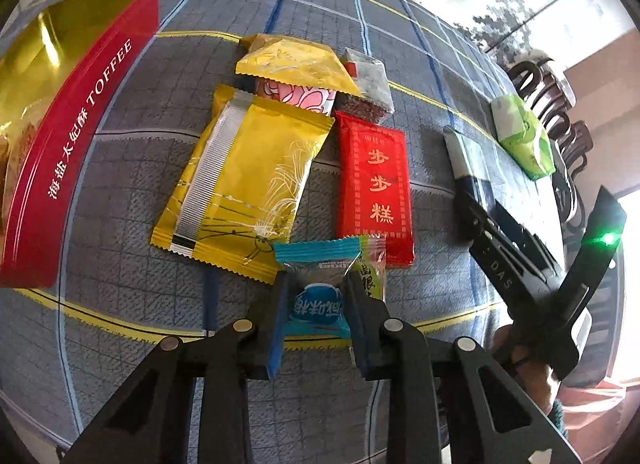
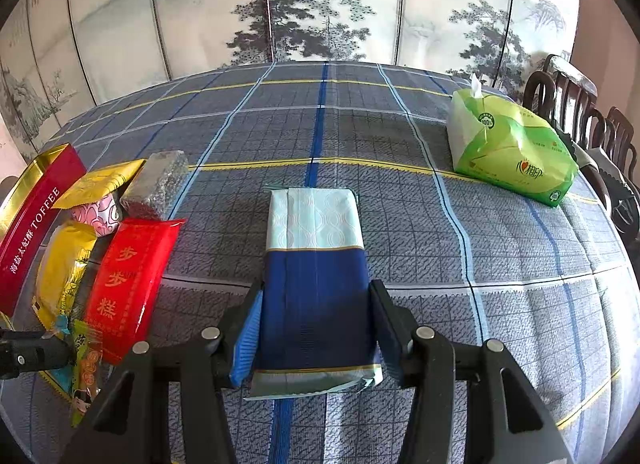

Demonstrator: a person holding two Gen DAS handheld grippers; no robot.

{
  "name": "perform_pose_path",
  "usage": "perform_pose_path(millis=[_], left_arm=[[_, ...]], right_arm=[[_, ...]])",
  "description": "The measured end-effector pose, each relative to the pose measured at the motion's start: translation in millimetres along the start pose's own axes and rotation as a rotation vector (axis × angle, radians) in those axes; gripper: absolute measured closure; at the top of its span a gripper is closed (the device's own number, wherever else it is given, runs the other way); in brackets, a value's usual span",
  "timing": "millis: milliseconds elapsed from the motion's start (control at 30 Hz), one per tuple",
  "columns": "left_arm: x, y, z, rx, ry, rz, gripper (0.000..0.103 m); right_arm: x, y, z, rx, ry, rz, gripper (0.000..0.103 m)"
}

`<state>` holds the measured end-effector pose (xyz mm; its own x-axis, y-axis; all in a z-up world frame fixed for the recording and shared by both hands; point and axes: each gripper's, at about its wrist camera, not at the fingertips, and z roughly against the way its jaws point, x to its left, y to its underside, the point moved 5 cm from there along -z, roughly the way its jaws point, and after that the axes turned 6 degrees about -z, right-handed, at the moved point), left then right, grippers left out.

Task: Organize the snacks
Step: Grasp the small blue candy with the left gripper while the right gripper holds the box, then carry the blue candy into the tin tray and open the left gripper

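Snacks: left gripper clamps a teal packet; beyond it, "TOFFEE" box; right gripper grips blue-white pack.

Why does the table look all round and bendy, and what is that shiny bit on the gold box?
Both wrist views use a fisheye lens, so the blue checked tablecloth bulges and its straight lines curve. In the left wrist view, light glares off the gold-topped red toffee box, and daylight washes out the lower right edge. In the right wrist view, the green plastic tissue pack looks sharp and evenly lit.

Black claw arms, blue ribbed pads, silver pivot screws
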<state>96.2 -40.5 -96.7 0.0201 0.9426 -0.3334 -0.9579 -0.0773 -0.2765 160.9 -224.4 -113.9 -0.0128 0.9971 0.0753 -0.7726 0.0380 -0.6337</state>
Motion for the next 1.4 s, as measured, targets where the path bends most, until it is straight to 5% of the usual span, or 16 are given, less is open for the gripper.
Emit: perform_pose_path(millis=[667,933,1167,1400], left_arm=[[-4.4,11.4,29.2,-0.043,-0.045,-0.148,0.08],[4.3,-0.5,61.6,-0.125,-0.088,-0.206,0.08],[41.9,-23.5,95.0,-0.197,-0.146,-0.194,0.08],[116.5,-53.9,121.7,-0.257,-0.317,-0.15,0.08]], right_arm=[[1.4,0.8,0.8,0.001,0.007,0.006,0.05],[1.3,0.8,1.1,0.002,0.007,0.006,0.05],[1.3,0.8,1.4,0.002,0.008,0.007,0.05],[1.4,0.9,1.6,0.002,0.008,0.007,0.05]])
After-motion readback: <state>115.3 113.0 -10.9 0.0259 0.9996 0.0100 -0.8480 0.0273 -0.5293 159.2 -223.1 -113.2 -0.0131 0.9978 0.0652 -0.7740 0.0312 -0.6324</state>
